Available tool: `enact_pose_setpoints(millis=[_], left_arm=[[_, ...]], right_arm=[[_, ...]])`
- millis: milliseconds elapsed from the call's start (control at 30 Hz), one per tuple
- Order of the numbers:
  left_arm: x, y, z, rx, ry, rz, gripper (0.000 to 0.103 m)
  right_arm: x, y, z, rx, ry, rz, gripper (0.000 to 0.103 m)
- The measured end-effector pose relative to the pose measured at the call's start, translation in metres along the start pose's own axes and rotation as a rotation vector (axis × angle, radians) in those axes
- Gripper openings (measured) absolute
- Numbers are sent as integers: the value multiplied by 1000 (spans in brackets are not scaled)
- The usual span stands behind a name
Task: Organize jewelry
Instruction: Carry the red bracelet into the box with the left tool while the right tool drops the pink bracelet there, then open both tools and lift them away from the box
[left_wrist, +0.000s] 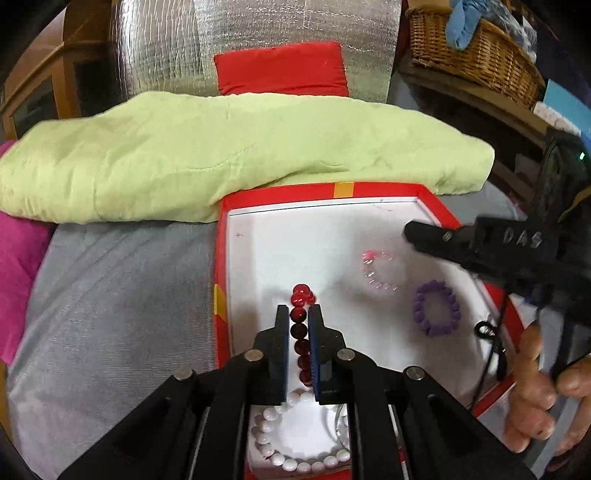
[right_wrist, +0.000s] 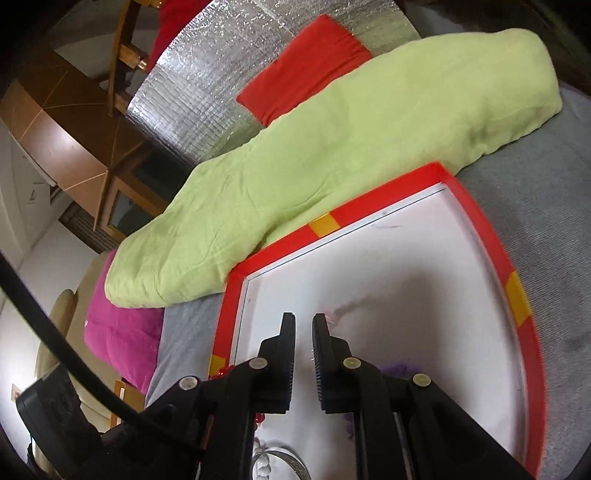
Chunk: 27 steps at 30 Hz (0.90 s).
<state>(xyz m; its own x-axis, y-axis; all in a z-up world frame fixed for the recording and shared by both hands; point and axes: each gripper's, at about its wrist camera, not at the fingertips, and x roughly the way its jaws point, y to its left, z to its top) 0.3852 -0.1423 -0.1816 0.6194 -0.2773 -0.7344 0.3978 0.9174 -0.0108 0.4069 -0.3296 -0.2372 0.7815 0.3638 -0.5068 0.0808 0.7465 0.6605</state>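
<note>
A shallow red box (left_wrist: 436, 201) with a white floor lies on a bed covered in a grey sheet (left_wrist: 122, 295). Several bracelets already rest inside it: a white bead bracelet (left_wrist: 266, 439) at the near edge, a purple one (left_wrist: 436, 308) toward the right side, and a pale clear-and-pink one (left_wrist: 376, 269) near the middle. A thin metal bangle (right_wrist: 291, 458) lies beside the white beads.

The left gripper (left_wrist: 299, 314) is closed on a strand of dark red beads (left_wrist: 300, 334), held over the left part of the box, near its left wall. The right gripper (right_wrist: 303, 321) hovers over the box floor with its jaws nearly closed and nothing seen between them; a hand (left_wrist: 535, 384) holds its handle.

The sorting looks well advanced. The red strand seems the last piece to be laid down, though jewelry outside the views cannot be ruled out.

Behind the box's far edge lies a folded light green blanket (left_wrist: 221, 155), then a red pillow (left_wrist: 280, 68) against silver foil padding (left_wrist: 166, 44). A pink cushion (right_wrist: 118, 332) sits left, and a wicker basket (left_wrist: 476, 55) stands on a shelf at the right.
</note>
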Motion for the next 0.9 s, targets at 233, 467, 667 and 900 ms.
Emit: enact_pose_setpoints(millis=[233, 467, 667, 900], left_arm=[[-21, 4, -4, -22, -22, 40, 11], [-52, -9, -23, 8, -44, 65, 28], [-80, -28, -47, 22, -38, 57, 47], [-110, -48, -86, 18, -19, 78, 57]], right_arm=[[-47, -2, -2, -46, -56, -25, 47], [-101, -8, -9, -74, -106, -84, 47], [-141, -15, -36, -133, -89, -153, 47], [-173, -35, -79, -117, -2, -179, 48]])
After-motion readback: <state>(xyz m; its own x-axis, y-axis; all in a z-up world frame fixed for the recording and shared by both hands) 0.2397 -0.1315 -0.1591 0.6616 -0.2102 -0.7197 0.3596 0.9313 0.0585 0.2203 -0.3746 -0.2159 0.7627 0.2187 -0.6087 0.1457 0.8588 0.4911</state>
